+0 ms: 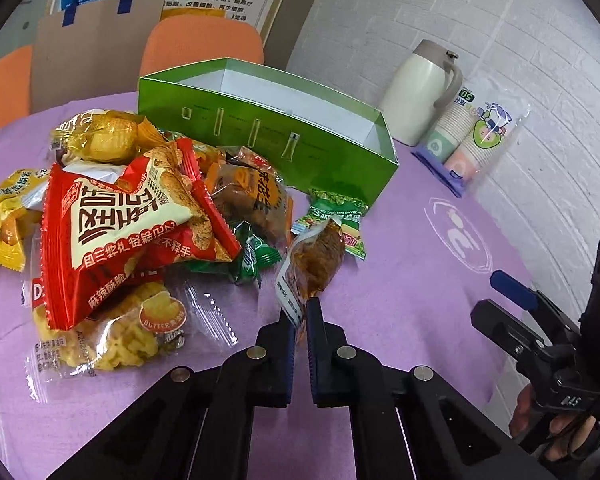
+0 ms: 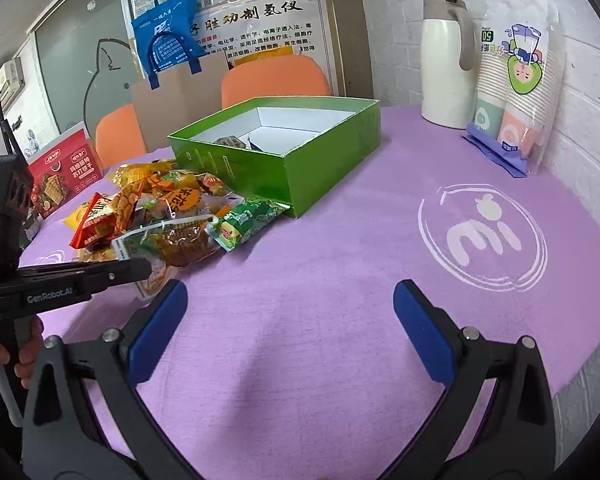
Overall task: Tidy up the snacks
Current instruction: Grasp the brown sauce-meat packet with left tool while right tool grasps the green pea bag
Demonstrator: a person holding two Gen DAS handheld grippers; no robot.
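Observation:
A heap of snack packets lies on the purple tablecloth, topped by a big red chip bag (image 1: pixel 132 236) with a clear pack of yellow butter biscuits (image 1: pixel 120 332) under it. My left gripper (image 1: pixel 299 312) is shut on the near end of a clear pouch of brown snack (image 1: pixel 314 264), seen also from the side as the brown pouch (image 2: pixel 180 242). A green box (image 1: pixel 268 140) with a white inside stands open behind the heap; in the right wrist view the green box (image 2: pixel 324 152) holds a couple of packets. My right gripper (image 2: pixel 290 300) is open over bare cloth.
A cream thermos jug (image 2: pixel 448 68) and a bagged stack of paper cups (image 2: pixel 516 88) stand by the white brick wall at the right. A red snack carton (image 2: pixel 66 170) sits at the table's left edge. Orange chairs (image 2: pixel 274 78) and a paper bag stand behind the table.

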